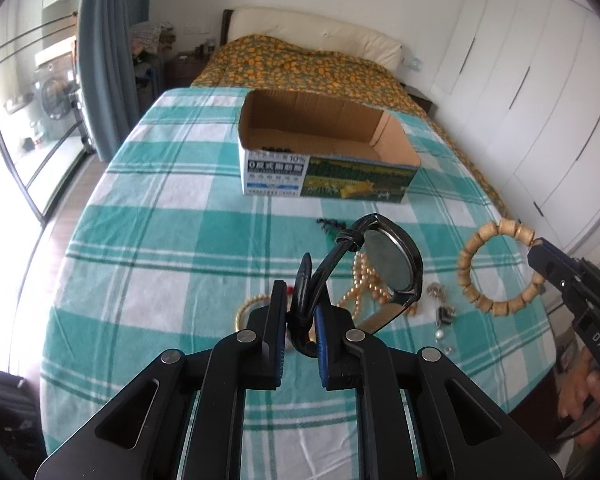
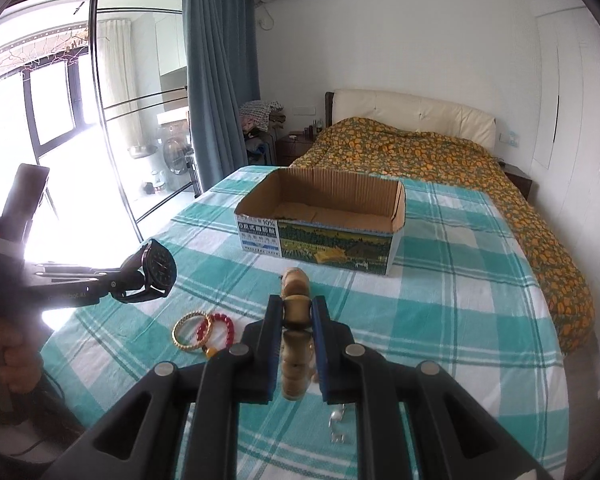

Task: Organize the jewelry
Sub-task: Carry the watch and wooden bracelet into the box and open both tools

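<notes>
A: Ahead of both hand-held grippers sits the open cardboard box (image 2: 320, 224) on the checked surface (image 1: 160, 240). Why lift both pieces?

B: Your left hand-held gripper (image 1: 300, 320) pinches the black round-faced wristwatch (image 1: 384, 264) by its strap; your right hand-held gripper (image 2: 298, 316) clamps the tan wooden bead bracelet (image 1: 496, 268), probably both bound for the box.

A black watch (image 1: 384, 268) with a dark round face hangs in the air by its strap, pinched in the left claw (image 1: 300, 316). A bracelet (image 1: 496, 268) of tan wooden barrel beads is held upright in the right claw (image 2: 298, 312). At 12 o'clock stands an open cardboard box (image 1: 324, 144). On the checked cloth lie a pearl strand (image 1: 364, 280), a gold bangle (image 2: 190, 332) and a red bead bracelet (image 2: 218, 330).
</notes>
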{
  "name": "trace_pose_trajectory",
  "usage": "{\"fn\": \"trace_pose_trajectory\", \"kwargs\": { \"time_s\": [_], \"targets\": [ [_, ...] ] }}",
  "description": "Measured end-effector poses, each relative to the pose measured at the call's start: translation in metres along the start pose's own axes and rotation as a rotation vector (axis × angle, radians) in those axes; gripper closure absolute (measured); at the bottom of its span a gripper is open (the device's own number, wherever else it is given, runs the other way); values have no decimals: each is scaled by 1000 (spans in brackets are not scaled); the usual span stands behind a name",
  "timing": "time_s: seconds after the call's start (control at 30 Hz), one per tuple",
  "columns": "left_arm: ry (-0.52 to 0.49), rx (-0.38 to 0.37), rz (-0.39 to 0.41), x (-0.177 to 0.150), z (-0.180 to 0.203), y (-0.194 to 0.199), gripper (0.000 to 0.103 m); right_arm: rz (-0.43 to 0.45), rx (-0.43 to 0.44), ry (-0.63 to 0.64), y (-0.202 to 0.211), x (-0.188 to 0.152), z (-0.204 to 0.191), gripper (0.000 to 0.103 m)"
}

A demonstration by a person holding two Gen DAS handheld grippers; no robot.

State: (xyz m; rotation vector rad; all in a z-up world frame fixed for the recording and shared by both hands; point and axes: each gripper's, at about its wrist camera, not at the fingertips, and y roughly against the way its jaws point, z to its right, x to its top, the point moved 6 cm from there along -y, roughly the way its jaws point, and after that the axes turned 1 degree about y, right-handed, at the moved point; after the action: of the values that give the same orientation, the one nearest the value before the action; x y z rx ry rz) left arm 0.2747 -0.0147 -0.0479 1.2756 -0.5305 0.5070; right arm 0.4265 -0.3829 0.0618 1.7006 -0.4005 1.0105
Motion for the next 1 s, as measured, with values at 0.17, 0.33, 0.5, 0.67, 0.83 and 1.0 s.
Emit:
{"fn": "trace_pose_trajectory", "kwargs": {
  "time_s": [0.17, 0.33, 0.5, 0.67, 0.83, 1.0],
  "targets": [
    [-16, 2, 34, 56, 4, -9, 92, 36, 3, 23, -21, 49, 13, 88],
    [-15, 0, 42, 113, 8, -43, 92, 59, -8, 28, -58, 97, 32, 88],
    [-34, 21, 45, 157, 14, -86, 92, 44, -15, 39, -108, 135, 51, 88],
    [-56, 40, 6, 180, 21, -136, 92, -21, -15, 47, -172, 151, 69, 88],
    [-66, 56, -40, 190, 24, -180, 92, -86, -14, 48, -223, 148, 81, 88],
    [-63, 62, -85, 192, 22, -214, 92, -143, -14, 44, -260, 142, 90, 88]
  ]
}}
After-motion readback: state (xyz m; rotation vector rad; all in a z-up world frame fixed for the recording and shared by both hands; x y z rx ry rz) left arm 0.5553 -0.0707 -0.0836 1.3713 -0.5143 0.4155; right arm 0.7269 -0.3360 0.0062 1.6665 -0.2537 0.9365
